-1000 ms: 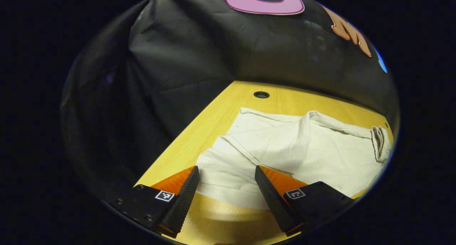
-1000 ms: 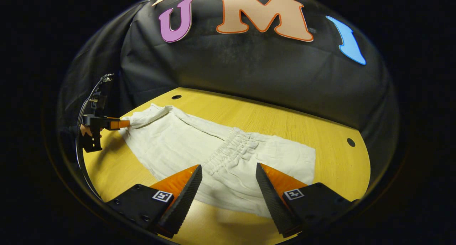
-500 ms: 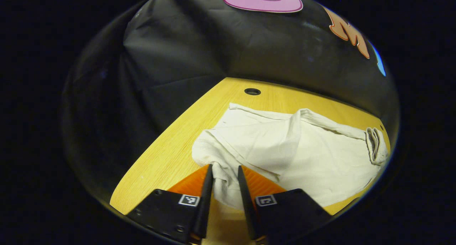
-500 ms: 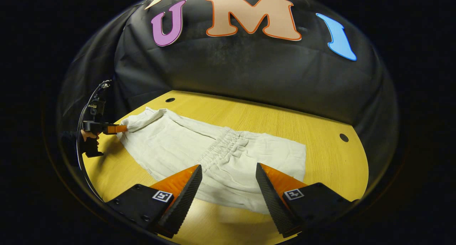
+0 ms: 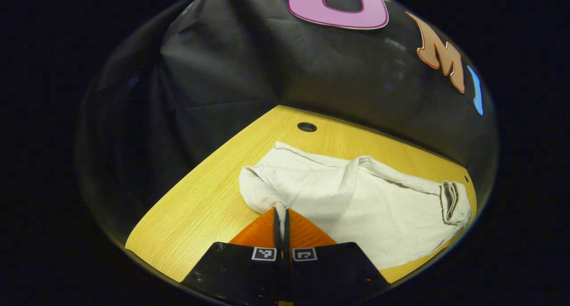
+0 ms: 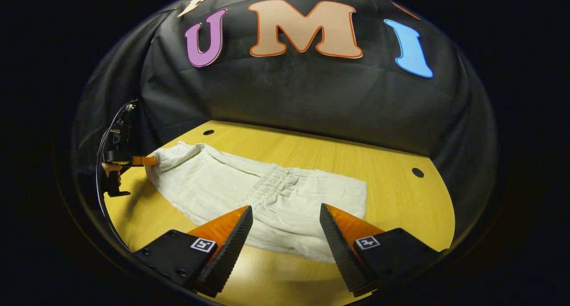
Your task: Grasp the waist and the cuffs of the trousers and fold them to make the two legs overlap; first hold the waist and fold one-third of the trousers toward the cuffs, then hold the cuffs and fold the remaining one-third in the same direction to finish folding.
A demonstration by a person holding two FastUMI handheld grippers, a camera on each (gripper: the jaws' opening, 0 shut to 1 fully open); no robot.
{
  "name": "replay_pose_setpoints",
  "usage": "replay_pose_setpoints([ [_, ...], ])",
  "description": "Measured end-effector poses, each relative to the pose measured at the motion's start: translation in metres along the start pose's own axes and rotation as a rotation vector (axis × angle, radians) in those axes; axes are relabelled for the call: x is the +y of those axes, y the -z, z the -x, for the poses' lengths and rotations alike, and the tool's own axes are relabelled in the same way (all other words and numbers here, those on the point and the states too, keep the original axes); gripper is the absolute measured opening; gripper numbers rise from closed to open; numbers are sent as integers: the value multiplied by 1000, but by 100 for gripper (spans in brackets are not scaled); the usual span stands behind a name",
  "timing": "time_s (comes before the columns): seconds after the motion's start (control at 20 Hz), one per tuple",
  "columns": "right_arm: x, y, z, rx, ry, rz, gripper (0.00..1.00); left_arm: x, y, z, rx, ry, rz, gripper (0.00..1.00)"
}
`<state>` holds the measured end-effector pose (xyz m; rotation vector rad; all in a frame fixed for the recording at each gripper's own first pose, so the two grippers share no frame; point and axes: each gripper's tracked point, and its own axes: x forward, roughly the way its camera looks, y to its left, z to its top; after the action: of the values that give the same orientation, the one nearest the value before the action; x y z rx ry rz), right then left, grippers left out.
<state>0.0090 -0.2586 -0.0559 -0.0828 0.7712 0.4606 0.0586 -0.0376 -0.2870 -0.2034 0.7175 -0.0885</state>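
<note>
One gripper has just changed state: your left gripper (image 5: 281, 217), whose jaws stood wide apart around the near cuff edge a second ago, is now closed tight on a pinch of the cream-white crumpled cotton trousers (image 5: 356, 203). A thin ridge of cloth runs up between the fingers, and the fabric around it has bunched and pulled in toward the grip. In the right gripper view you can see that same left gripper (image 6: 143, 161) at the far left, holding the cuff end just off the yellow wood-grain table (image 6: 392, 199). I judge the cuff grasp made (half of the first step).

Moving right, the trousers lie flat along the table, legs side by side and not yet overlapped, with the gathered elastic waist (image 6: 271, 185) near the middle of the right gripper view. Your right gripper (image 6: 285, 228) hangs above the near edge of the waist end, jaws apart and holding nothing. It likely needs to close on the waist before you lift and fold.

No containers are present; the table shows small round holes (image 6: 417, 172) near its corners.
</note>
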Motion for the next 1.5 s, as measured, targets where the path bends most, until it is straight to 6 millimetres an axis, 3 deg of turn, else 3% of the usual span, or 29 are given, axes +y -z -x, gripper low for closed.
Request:
replay_pose_setpoints([
  [0.35, -17, 2, 23, -29, 17, -31, 97, -75, -55, 36, -118, 112, -66, 0],
  [0.6, -36, 5, 45, -48, 44, -60, 98, -132, -83, 52, -173, 200, -106, 0],
  [1.1, -84, 21, 81, -54, 118, -114, 98, -240, -105, 79, -225, 366, -167, 0],
  [1.5, -110, 32, 106, -63, 160, -146, 98, -323, -110, 100, -238, 489, -230, 0],
])
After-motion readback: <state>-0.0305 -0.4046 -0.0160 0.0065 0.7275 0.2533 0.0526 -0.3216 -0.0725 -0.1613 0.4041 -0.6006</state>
